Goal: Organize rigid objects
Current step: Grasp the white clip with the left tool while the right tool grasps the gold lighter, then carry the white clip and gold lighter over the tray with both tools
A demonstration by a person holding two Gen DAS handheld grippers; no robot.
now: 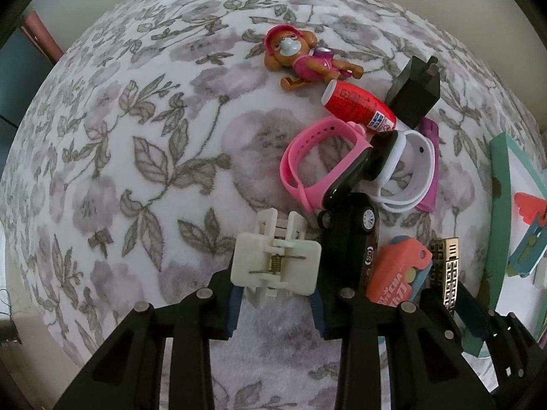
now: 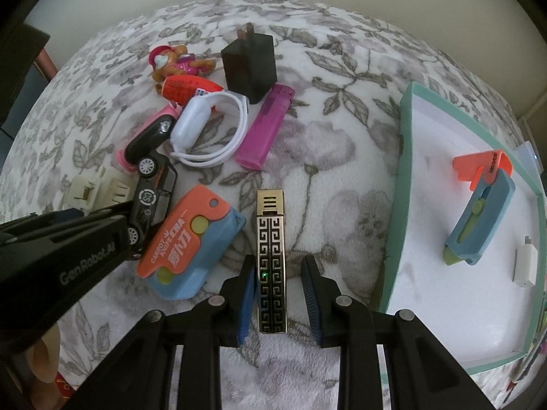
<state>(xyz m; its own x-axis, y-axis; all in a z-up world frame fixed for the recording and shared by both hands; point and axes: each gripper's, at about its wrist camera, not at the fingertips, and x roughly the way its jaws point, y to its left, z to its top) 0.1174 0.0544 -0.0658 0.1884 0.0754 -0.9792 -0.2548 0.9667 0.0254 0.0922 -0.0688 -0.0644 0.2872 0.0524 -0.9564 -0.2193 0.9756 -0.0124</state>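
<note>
The white clip (image 1: 276, 266) sits clamped between the left gripper (image 1: 277, 302) pads, low over the floral blanket (image 1: 136, 171). The gold patterned lighter (image 2: 271, 259) lies between the right gripper (image 2: 279, 299) pads, unpinched, beside the teal tray (image 2: 403, 157).

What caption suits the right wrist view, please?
Right gripper straddles a gold patterned lighter on the floral blanket, beside the teal tray.

"CARROT KNIFE" on orange toy knife (image 2: 186, 244), "GenRobot.AI" on left claw (image 2: 89, 263)

a home: floral fleece blanket (image 1: 136, 157) strewn with toys and gadgets.
</note>
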